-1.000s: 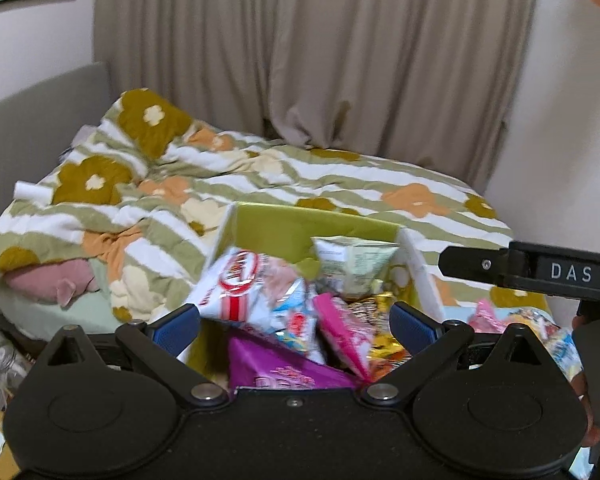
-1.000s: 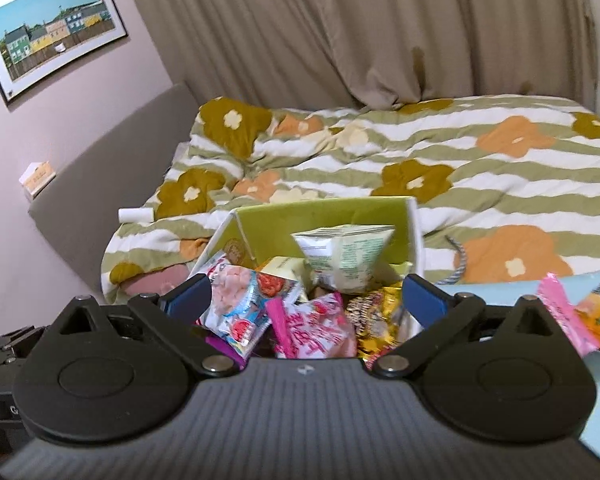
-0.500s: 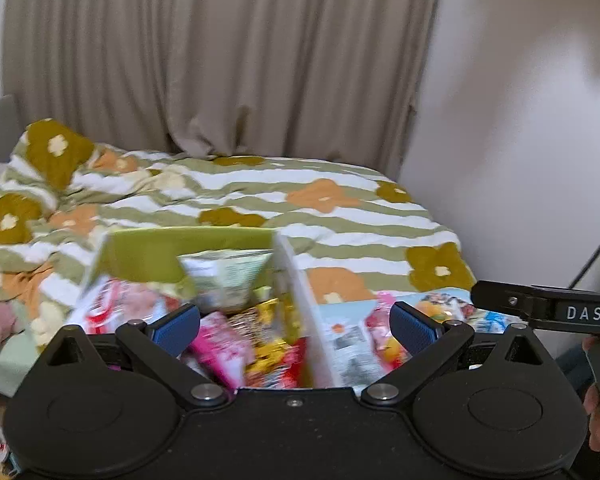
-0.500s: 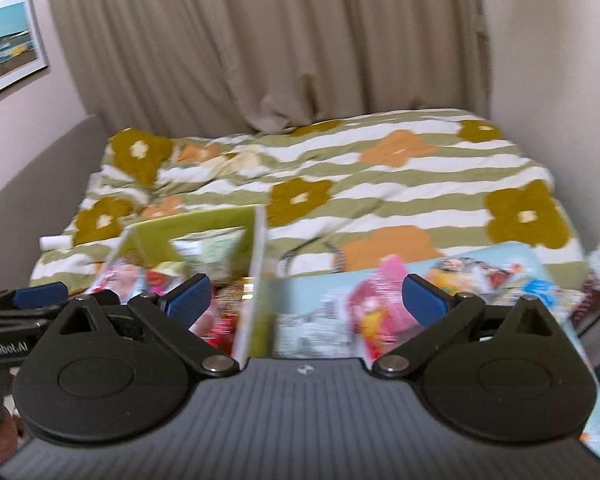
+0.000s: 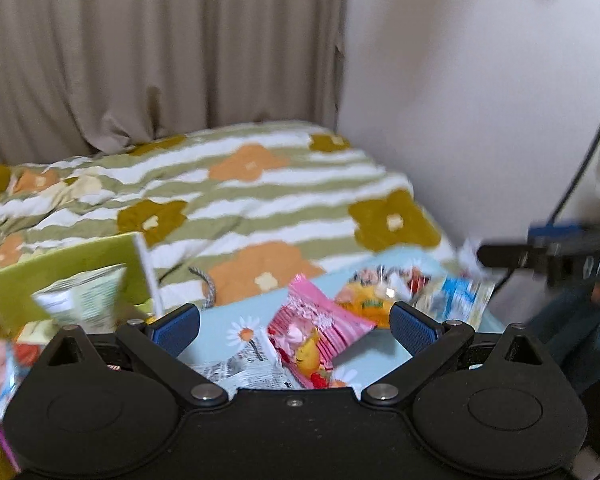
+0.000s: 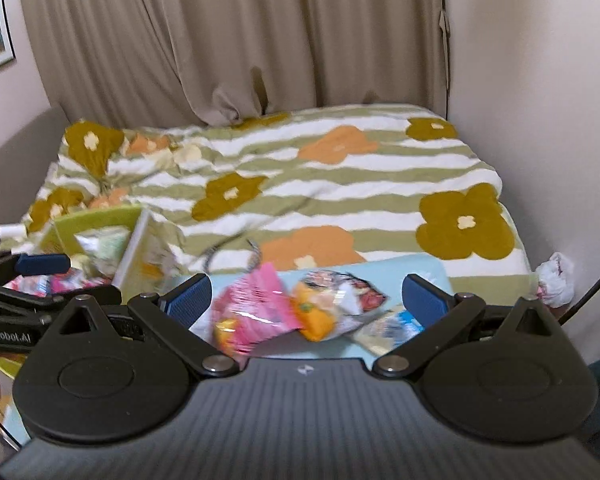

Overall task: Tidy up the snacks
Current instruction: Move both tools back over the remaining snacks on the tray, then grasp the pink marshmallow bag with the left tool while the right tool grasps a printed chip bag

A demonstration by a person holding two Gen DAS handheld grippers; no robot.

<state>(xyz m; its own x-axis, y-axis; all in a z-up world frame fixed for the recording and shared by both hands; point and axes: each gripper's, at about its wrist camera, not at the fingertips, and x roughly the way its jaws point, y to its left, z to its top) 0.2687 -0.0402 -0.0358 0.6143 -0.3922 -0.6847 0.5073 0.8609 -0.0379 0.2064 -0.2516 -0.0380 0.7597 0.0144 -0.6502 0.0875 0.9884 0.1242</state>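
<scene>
Left tool (image 5: pixel 294 326) is seen spread wide, nothing pinched; right tool (image 6: pixel 307 300) likewise spread and empty. Between the left tool's blue pads, at about 12 o'clock, a pink crinkly plastic snack packet (image 5: pixel 320 330) is framed, lying on a pale blue daisy-print mat (image 5: pixel 224 326) on the bed. A grey-and-white printed packet (image 5: pixel 248 368) is seen just beside it at 7 o'clock, partly hidden by the tool body. An orange-and-clear snack bag (image 5: pixel 374 294) lies at 1 o'clock of the pink packet and a blue-and-white wrapper (image 5: pixel 458 298) further out at 2 o'clock. The same loose group is framed between the right tool's pads. At 9 o'clock a lime-green open storage box (image 5: pixel 64 266), already holding several packets, is seen on the striped flower-print quilt (image 5: pixel 260 196); edges are blurred.

Step judged in hand: selection of the next loose snack, nothing gripped yet. The loose packets are still to be boxed. Next move calls for one tool to be lowered over the pink packet, closed on a raised edge of the thin film, then carried over to the box. Packets touch or overlap, so a neighbour could be dragged along.
</scene>
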